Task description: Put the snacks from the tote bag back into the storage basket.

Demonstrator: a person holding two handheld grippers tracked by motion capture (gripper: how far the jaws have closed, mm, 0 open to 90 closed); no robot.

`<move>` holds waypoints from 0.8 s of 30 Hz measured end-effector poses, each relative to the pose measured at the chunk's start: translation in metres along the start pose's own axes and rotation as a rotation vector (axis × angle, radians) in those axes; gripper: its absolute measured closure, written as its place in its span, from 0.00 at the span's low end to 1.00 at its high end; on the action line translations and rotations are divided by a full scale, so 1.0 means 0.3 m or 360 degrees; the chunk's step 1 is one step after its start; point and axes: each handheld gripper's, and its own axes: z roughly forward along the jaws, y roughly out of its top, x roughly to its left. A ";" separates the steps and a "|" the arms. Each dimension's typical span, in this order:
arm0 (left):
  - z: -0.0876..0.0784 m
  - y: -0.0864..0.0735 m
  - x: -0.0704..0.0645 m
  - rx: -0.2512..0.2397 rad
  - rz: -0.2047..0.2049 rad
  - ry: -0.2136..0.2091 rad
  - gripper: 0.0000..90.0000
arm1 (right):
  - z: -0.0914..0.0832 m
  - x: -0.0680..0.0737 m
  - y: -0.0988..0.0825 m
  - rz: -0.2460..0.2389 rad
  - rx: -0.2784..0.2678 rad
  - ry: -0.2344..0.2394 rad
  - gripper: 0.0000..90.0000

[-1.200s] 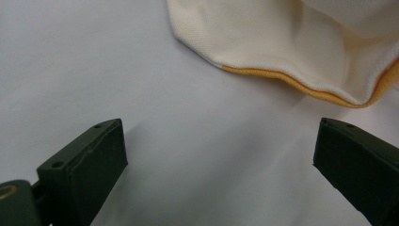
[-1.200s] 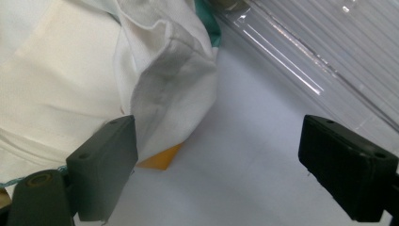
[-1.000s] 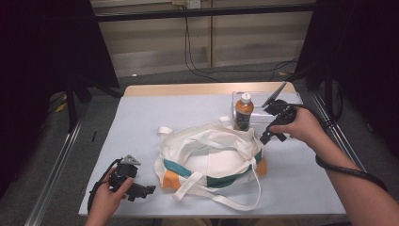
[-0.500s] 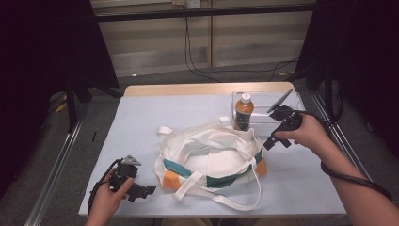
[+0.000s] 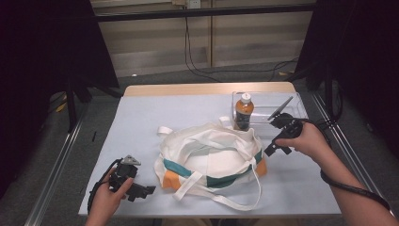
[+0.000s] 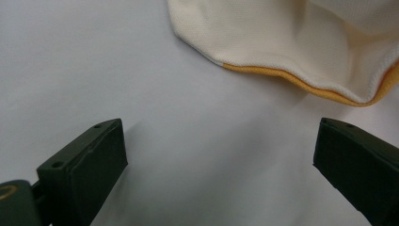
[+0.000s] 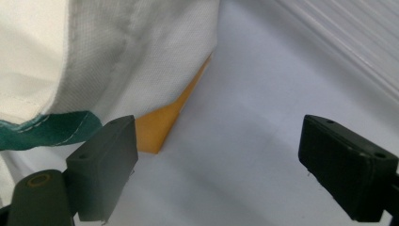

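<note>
1. The table [image 5: 141, 117] has a pale blue-grey top with a wooden strip along its far edge, and it takes up the middle of the high view.
2. At the lower left of the high view the left gripper [image 5: 149, 190] lies low on the table in the person's left hand [image 5: 109, 195], its jaws spread wide with nothing between them.
3. In the left gripper view the jaws stand apart over bare table, and the tote bag [image 6: 301, 52] with its orange-trimmed edge fills the upper right, clear of both jaws.
4. The tote bag [image 5: 211, 160], cream with green and orange bands, lies slumped in the lower middle of the high view, its long handles trailing toward the near edge.
5. The right gripper [image 5: 272, 149] sits right of centre in the right hand [image 5: 306, 141], its jaws released and pointing at the bag's right end, just beside it.
6. In the right gripper view the bag's orange corner [image 7: 164, 125] lies close by the left jaw, with bare table between the jaws.
7. Behind the bag a brown bottle [image 5: 244, 112] stands upright beside a clear tray [image 5: 291, 110].
8. Beyond the table are grey floor, cables along a pale wall, and dark curtains at the upper left and right.
</note>
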 end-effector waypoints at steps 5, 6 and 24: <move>-0.003 0.000 0.001 0.0006 0.0006 0.0009 0.03 | 0.015 0.004 -0.010 0.0020 0.0003 0.0016 0.13; -0.003 0.000 0.001 0.0007 0.0006 0.0010 0.03 | 0.020 0.001 -0.013 0.0000 -0.0013 0.0013 0.13; 0.001 0.001 -0.003 0.0008 -0.0012 0.0001 0.03 | 0.065 0.008 -0.057 0.0010 -0.0021 0.0007 0.13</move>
